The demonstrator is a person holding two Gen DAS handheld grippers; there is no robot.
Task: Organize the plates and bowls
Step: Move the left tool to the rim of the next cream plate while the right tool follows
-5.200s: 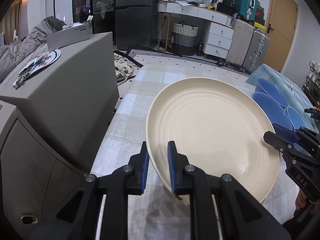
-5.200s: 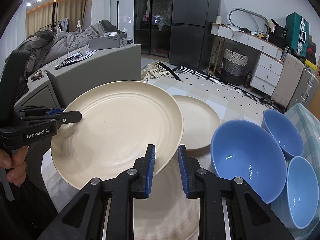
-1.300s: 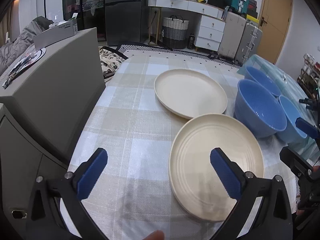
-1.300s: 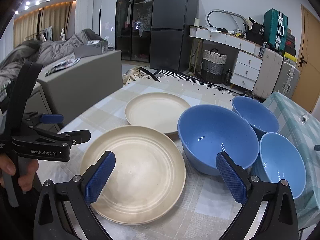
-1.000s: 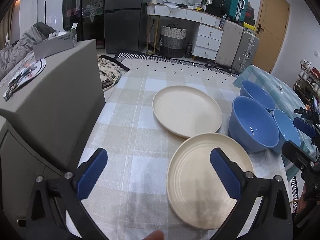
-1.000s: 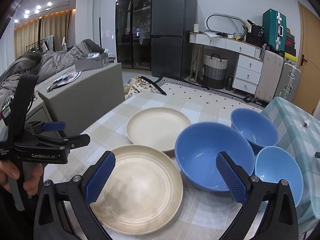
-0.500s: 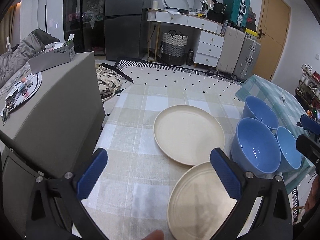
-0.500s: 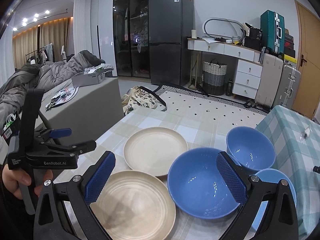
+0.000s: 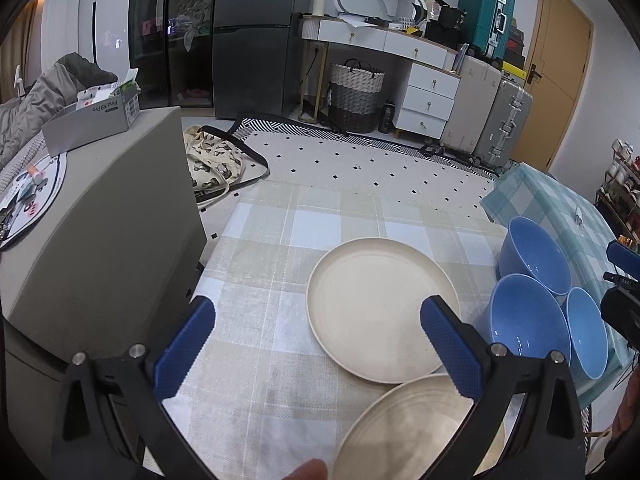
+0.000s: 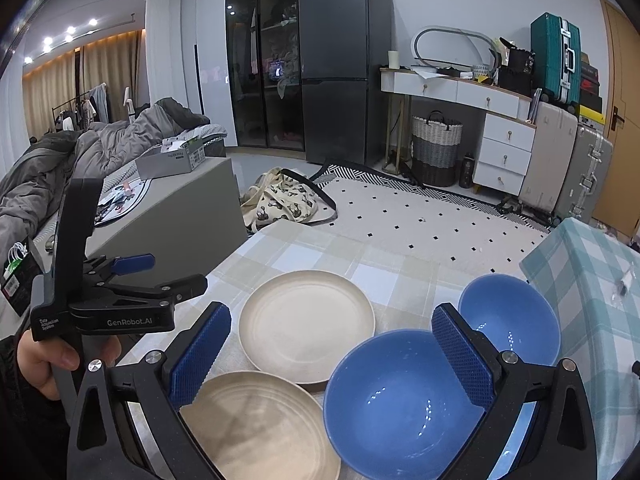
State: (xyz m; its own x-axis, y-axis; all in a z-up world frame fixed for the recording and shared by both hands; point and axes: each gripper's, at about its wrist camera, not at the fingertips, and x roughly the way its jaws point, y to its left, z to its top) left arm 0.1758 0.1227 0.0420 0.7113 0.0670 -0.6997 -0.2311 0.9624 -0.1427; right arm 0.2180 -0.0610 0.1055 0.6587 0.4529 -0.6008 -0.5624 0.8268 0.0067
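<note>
Both grippers, left (image 9: pixel 316 336) and right (image 10: pixel 330 350), hover with jaws spread wide and empty; two plates (image 10: pixel 306 326) lie lower centre on the desk (image 9: pixel 280 240); three bowls (image 10: pixel 400 404) cluster lower right, touching.

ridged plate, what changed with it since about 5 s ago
Both tongs, left and right, let go of the ridged plate; it now lies flat on the tablecloth beside the smooth plate. Both tongs are open and pulled back. The three blue bowls stayed put.
</note>
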